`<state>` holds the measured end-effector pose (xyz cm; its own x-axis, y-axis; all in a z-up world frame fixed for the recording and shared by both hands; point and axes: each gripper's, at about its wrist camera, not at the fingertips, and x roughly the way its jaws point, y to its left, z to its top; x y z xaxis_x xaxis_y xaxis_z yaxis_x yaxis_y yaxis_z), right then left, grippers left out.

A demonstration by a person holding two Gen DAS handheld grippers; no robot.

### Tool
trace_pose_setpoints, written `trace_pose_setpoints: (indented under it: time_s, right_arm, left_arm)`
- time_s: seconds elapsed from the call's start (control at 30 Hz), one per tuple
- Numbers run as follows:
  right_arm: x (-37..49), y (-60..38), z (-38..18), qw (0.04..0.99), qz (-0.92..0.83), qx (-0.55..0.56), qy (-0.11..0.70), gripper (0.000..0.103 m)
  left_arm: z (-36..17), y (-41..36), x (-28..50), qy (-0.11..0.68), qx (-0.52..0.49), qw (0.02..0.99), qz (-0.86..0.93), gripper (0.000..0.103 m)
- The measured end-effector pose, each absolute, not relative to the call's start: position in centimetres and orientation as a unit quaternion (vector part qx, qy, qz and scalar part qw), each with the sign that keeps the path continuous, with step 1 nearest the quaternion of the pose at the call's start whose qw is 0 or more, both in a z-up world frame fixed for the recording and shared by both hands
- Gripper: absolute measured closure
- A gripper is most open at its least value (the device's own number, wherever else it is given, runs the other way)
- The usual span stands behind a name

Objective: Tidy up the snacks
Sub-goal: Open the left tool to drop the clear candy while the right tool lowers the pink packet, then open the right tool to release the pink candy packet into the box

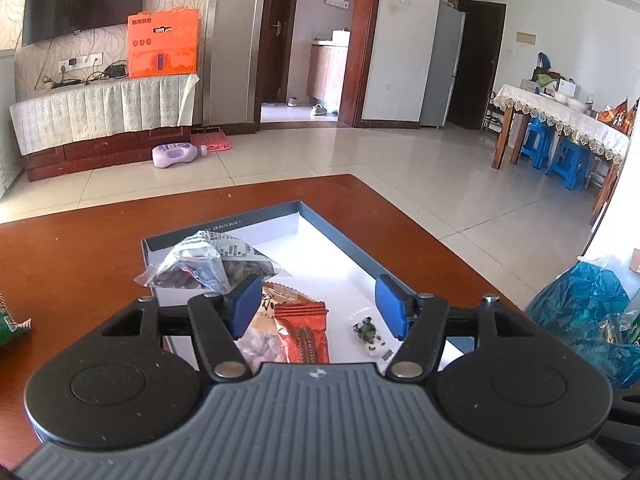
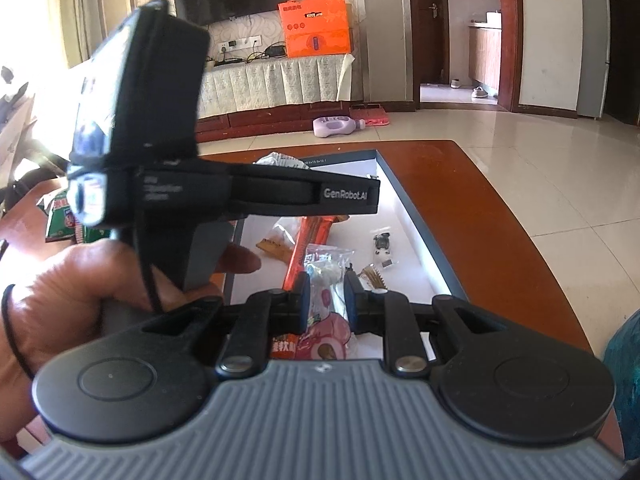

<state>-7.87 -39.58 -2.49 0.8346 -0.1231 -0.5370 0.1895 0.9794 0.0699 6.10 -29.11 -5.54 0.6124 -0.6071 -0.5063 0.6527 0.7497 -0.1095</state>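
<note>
Over the shallow blue-rimmed white box point(image 1: 344, 240), our left gripper point(image 1: 318, 306) gapes empty; our right gripper point(image 2: 327, 300) clamps a pink-and-clear snack packet point(image 2: 326, 320), lengthwise away from us.

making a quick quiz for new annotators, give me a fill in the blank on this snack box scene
1. The left hand-held gripper hangs ____ above the box, gripping nothing.
2. The right hand-held gripper is shut on a ____ snack packet.
3. The box rests on a reddish-brown ____.
4. The lavender bottle lies on the ____.

Missing words: open; pink; table; floor
</note>
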Motion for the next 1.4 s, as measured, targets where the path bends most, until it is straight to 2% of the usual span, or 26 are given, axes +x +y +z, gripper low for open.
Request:
trace_pose_setpoints:
  time_s: [0.97, 1.07, 1.4]
  right_arm:
    - [-4.3, -40.2, -4.1, 0.949, -0.125, 0.084, 0.278, 0.08]
    - [-4.7, -40.3, -3.8, 0.951, -0.131, 0.085, 0.267, 0.071]
    - [-5.0, -39.6, -2.8, 0.962, -0.115, 0.091, 0.23, 0.068]
  left_arm:
    - [-3.7, -22.0, 5.3, 0.258, 0.043, 0.907, -0.33, 0.033]
    - [-3.5, -21.5, 5.4, 0.258, 0.042, 0.908, -0.328, 0.031]
    - [-2.9, -20.0, 5.3, 0.252, 0.035, 0.915, -0.312, 0.03]
